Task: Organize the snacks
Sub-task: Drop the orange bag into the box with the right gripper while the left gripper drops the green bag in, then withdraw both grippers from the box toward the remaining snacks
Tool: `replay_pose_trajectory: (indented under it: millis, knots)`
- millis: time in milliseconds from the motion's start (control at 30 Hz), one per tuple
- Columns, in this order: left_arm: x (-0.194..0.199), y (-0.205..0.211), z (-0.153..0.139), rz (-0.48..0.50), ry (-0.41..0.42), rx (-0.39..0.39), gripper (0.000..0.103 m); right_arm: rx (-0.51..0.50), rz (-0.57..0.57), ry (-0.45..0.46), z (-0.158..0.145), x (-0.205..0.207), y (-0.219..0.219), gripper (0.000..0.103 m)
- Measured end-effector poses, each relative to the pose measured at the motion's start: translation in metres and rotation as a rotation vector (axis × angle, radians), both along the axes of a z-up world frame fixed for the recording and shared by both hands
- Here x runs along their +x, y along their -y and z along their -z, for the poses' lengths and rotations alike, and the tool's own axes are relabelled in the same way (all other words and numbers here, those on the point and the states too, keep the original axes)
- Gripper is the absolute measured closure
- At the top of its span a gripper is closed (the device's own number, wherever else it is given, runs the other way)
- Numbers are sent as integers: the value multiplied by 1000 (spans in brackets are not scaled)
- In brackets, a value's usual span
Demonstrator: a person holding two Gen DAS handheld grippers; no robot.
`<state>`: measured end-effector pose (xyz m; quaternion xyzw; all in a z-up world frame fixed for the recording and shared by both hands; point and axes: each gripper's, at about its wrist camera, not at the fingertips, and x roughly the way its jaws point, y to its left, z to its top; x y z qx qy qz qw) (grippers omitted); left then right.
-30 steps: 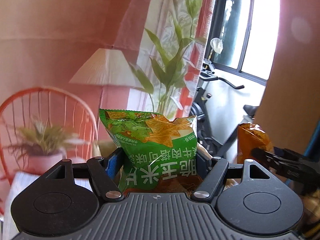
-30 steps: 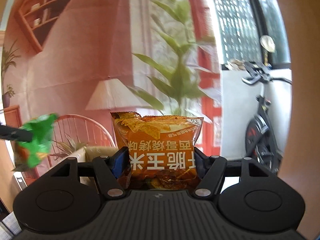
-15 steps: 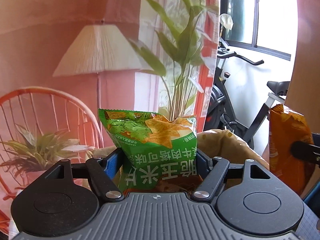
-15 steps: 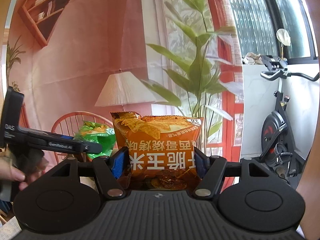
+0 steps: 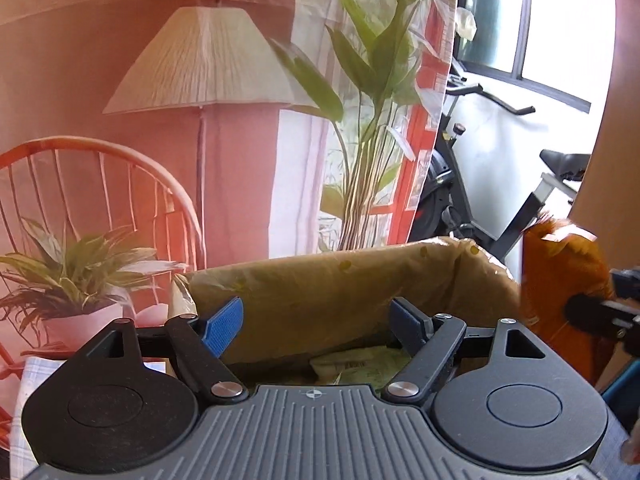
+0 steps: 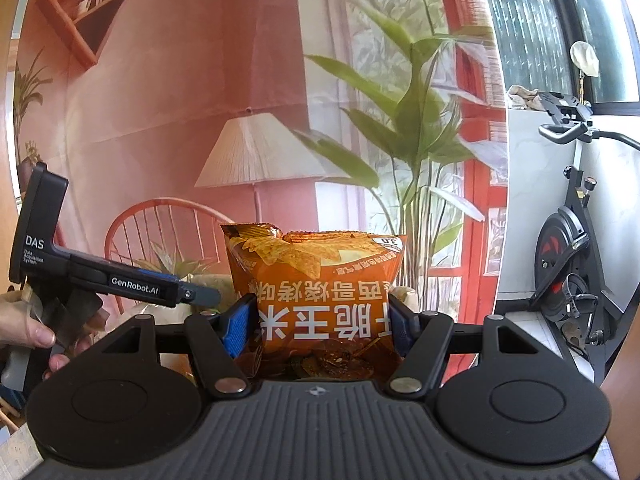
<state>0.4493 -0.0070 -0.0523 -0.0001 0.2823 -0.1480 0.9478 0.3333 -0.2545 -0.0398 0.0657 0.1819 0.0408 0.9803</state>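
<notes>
Now that the green bag is gone from between its pads, left tool (image 5: 316, 320) is standing spread, having just been opening, over a brown bin (image 5: 352, 280), right tool (image 6: 322, 320) is pinching the orange chip bag (image 6: 316, 280).

we face a pink wall (image 5: 100, 8) with a pleated floor lamp (image 5: 204, 56) and an orange wire chair (image 5: 100, 184). daylight floods a window (image 5: 560, 20) behind an exercise bike (image 6: 572, 264).

Each wrist camera looked forward over its own fingers, close, both sharing the lamp (image 5: 204, 56) and tall plant (image 6: 416, 112).
</notes>
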Motion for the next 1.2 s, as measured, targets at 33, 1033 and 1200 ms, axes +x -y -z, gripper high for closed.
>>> replay_pose_trajectory:
  millis: [33, 1033, 1200]
  knots:
    - [-1, -2, -1, 0, 1, -11, 21, 2, -3, -5, 1, 2, -1, 35]
    - [-58, -60, -23, -102, 45, -50, 21, 120, -83, -245, 15, 63, -44, 15]
    - [-90, -72, -30, -88, 62, -52, 18, 126, -86, -190, 1, 25, -39, 15]
